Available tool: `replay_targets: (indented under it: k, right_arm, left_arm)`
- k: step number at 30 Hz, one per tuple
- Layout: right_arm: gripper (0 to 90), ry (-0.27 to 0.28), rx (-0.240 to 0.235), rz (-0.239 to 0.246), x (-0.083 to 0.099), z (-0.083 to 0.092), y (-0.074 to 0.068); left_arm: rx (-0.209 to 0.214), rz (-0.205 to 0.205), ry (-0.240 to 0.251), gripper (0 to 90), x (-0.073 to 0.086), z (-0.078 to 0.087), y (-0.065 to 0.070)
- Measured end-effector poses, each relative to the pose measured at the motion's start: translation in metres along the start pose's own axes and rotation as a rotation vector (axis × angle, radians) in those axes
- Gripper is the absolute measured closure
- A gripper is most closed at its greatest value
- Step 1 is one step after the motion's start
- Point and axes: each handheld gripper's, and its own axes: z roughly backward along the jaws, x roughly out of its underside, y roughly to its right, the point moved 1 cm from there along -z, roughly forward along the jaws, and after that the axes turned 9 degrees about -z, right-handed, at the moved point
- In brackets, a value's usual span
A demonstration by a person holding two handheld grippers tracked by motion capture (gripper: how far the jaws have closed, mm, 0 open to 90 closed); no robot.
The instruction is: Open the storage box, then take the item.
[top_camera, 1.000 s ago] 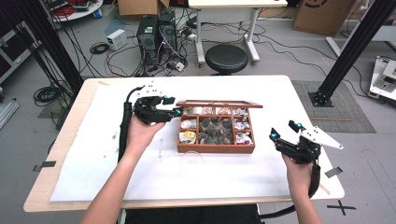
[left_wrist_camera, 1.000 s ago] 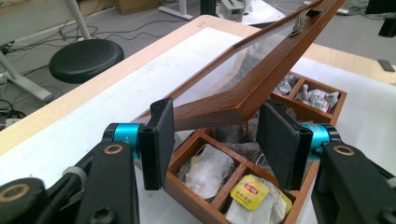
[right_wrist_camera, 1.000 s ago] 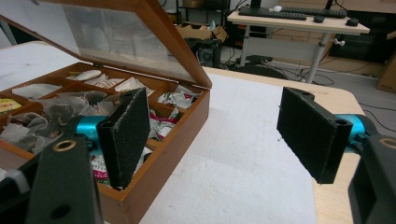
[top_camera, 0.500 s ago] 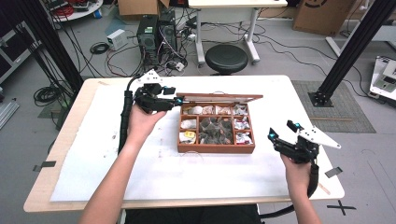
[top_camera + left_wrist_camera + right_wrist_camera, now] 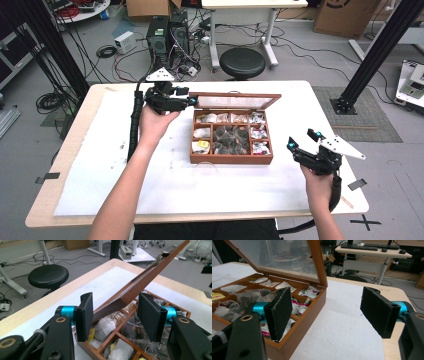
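A wooden tea box [image 5: 231, 159] sits mid-table, its compartments holding several tea bags. Its glass-paned lid [image 5: 235, 101] stands raised on the far side. My left gripper [image 5: 189, 100] is at the lid's left end, open. In the left gripper view the lid's wooden edge [image 5: 140, 283] runs between the jaws of my left gripper [image 5: 115, 315], with a gap on each side. My right gripper [image 5: 302, 139] is held open just right of the box, above the table. In the right gripper view my right gripper [image 5: 332, 312] faces the box [image 5: 294, 335] and the lid [image 5: 282, 255].
The box rests on a white sheet [image 5: 150, 185] covering the light wooden table [image 5: 45, 210]. A black stool [image 5: 243, 63], computer towers [image 5: 167, 32] and floor cables lie beyond the far edge. Black frame posts [image 5: 372, 55] rise at both sides.
My left gripper has moved away from me and upward at the lid's left end, and the lid has swung further open. The right gripper has hardly moved.
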Motion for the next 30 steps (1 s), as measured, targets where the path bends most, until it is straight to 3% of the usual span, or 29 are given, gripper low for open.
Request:
replay_targets:
  k: [12, 22, 27, 30]
  right_arm:
    - [26.0, 0.007, -0.004, -0.008, -0.001, -0.002, -0.001]
    - [26.0, 0.008, -0.013, -0.019, -0.001, 0.0, -0.001]
    - [25.9, 0.018, -0.042, -0.049, -0.003, -0.002, 0.001]
    - [25.6, 0.006, -0.054, -0.038, -0.004, -0.004, -0.001]
  left_arm:
    - [-0.021, 0.027, 0.005, 46.1, -0.007, -0.004, -0.01]
    - [-0.03, 0.039, 0.004, 45.7, -0.007, -0.003, -0.011]
    - [-0.023, 0.042, 0.002, 44.5, -0.007, -0.003, -0.012]
    - [-0.027, 0.045, 0.005, 44.4, -0.007, -0.003, -0.012]
